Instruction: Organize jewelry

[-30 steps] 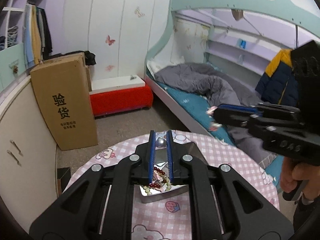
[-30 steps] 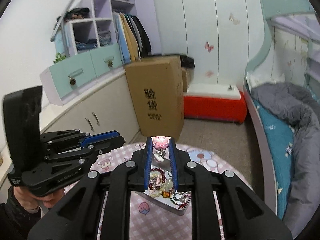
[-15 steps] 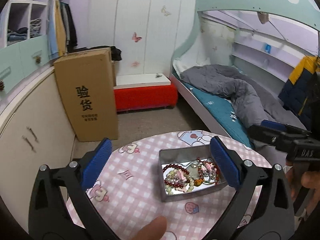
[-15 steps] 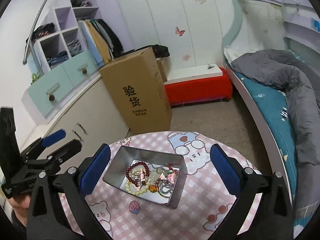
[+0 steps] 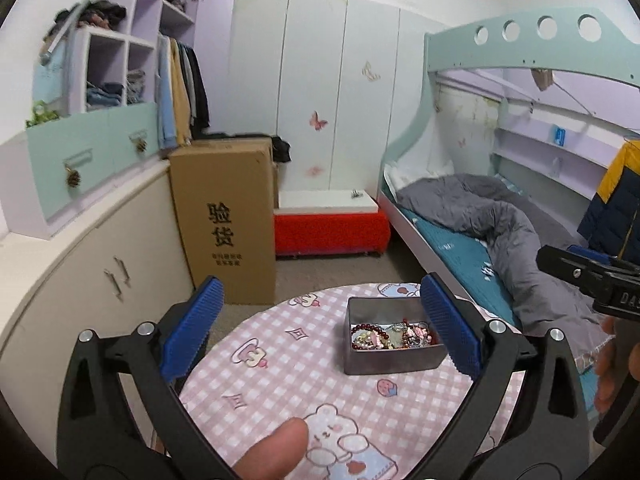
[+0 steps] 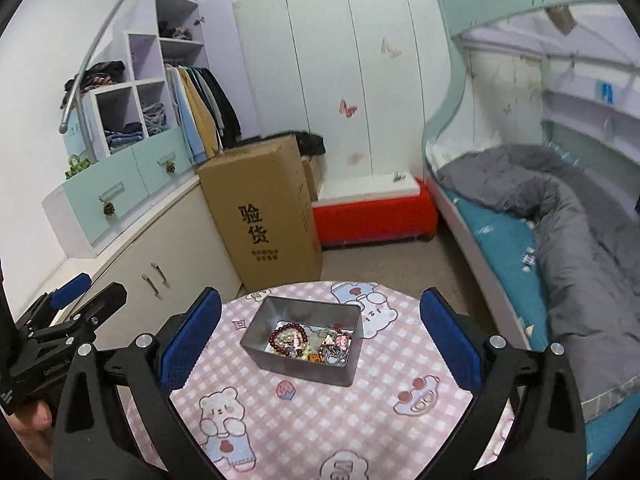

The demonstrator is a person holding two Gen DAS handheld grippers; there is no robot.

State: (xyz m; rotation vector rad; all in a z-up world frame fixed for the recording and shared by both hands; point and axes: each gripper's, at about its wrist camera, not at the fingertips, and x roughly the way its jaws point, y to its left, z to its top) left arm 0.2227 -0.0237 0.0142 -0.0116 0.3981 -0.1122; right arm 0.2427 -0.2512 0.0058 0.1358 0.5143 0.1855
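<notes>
A grey metal tin (image 5: 384, 360) stands on the round table with the pink checked cloth (image 5: 288, 364). It holds a heap of jewelry (image 5: 390, 336): a dark red bead bracelet, pale beads, pink pieces and chains. The tin also shows in the right wrist view (image 6: 304, 364), with the jewelry (image 6: 310, 340) inside. My left gripper (image 5: 320, 324) is open and empty, above the table, left of and behind the tin. My right gripper (image 6: 320, 332) is open and empty, raised above the tin. The right gripper shows at the right edge of the left wrist view (image 5: 592, 276).
A tall cardboard box (image 6: 268, 212) stands on the floor beyond the table, beside cream cabinets (image 6: 160, 272). A red bench (image 6: 372, 208) sits by the wall. A bunk bed with a grey duvet (image 6: 560, 216) runs along the right.
Both grippers were shut over the tin, each on a piece of jewelry. They have opened wide and pulled back and up. The pieces are no longer between the fingers.
</notes>
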